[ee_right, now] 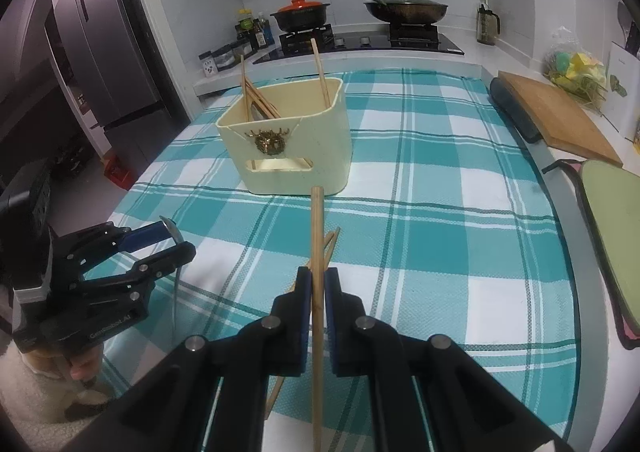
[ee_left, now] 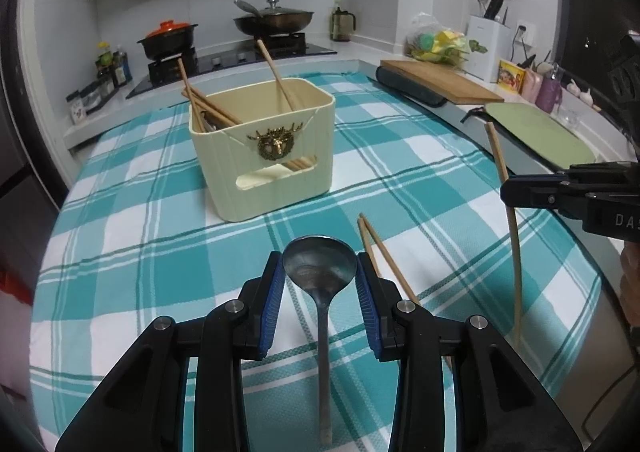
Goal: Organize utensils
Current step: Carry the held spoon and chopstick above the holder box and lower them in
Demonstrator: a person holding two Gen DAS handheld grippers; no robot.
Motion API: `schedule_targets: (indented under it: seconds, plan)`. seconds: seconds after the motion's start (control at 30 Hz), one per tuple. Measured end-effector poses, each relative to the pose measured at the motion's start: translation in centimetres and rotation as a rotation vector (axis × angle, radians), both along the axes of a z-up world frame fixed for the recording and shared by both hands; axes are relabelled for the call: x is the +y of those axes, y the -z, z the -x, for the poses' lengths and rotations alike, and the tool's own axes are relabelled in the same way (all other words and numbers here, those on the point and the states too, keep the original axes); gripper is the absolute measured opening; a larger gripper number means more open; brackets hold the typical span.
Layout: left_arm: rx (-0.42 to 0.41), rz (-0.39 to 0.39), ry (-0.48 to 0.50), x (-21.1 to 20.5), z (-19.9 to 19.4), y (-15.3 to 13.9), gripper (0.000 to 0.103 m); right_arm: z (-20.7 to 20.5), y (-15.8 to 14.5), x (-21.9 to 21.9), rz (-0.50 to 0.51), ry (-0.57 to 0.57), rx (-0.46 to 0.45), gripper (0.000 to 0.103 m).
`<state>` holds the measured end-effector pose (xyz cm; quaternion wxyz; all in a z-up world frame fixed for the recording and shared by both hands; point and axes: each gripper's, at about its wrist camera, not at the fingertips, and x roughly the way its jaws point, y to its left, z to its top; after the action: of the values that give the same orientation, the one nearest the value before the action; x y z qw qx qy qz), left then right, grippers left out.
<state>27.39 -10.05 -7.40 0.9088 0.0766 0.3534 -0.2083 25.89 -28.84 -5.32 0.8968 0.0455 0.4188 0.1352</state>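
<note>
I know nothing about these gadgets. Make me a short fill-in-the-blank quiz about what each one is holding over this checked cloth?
1. The left gripper is closed on a metal ____.
2. The right gripper clamps a single wooden ____.
3. The cream utensil holder stands on a ____ and white checked tablecloth.
4. Two more chopsticks lie on the ____.

Missing words: spoon; chopstick; teal; tablecloth

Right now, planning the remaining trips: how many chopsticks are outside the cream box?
3. One chopstick is clamped in the right gripper. Two chopsticks lie together on the checked cloth beside the left gripper. Others may be hidden beneath the grippers.
</note>
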Motion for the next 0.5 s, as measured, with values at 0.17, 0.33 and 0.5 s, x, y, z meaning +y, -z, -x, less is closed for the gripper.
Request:
schedule_targets:
  seconds: [0.17,0.33,0.5]
  plan:
    - [0.009,0.067,0.003,1.1,0.5,-1.3,0.036,1.3,-1.8,0.4,-0.003,-0.016,-0.037,0.007]
    - [0.007,0.094,0.000,1.7,0.9,-2.2,0.036,2.1,-3.1,0.8,-0.003,-0.029,-0.072,0.007]
    - [0.000,0.127,-0.002,2.4,1.4,-3.2,0.036,2.8,-4.3,0.7,0.001,-0.018,-0.117,0.007]
